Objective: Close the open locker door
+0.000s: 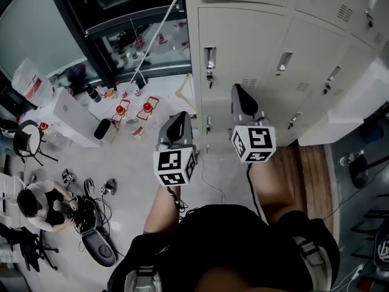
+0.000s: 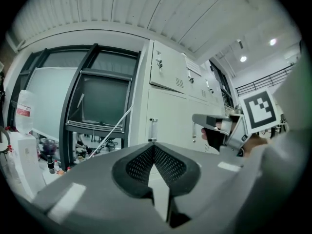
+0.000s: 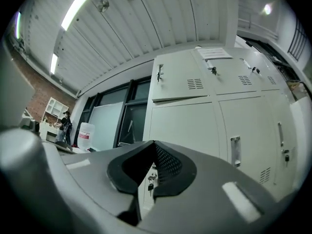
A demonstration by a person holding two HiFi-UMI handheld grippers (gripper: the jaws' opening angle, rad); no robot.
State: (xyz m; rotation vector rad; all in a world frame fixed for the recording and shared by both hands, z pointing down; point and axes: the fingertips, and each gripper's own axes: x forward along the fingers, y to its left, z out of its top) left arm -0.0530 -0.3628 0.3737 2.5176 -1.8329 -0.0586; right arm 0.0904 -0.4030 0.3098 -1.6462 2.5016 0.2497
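A bank of pale grey lockers [image 1: 255, 35] fills the upper right of the head view. At its right end one door [image 1: 349, 105] swings out from the row. In the right gripper view the upper-left locker door [image 3: 187, 82] looks slightly ajar, its lower edge slanted. My left gripper [image 1: 180, 115] is held level in front of the lockers, shut and empty; its tips meet in its own view [image 2: 154, 146]. My right gripper [image 1: 238, 89] points slightly upward at the lockers, also shut on nothing [image 3: 154, 143], and shows from the side in the left gripper view [image 2: 202, 121]. Neither touches a door.
A dark-framed window [image 1: 121, 17] stands left of the lockers. Below it on the floor are red-capped bottles [image 1: 146, 108], a white box [image 1: 73, 117] and cables [image 1: 91, 190]. A person [image 1: 42, 202] sits low at the far left. A wooden strip [image 1: 310, 169] runs along the locker base.
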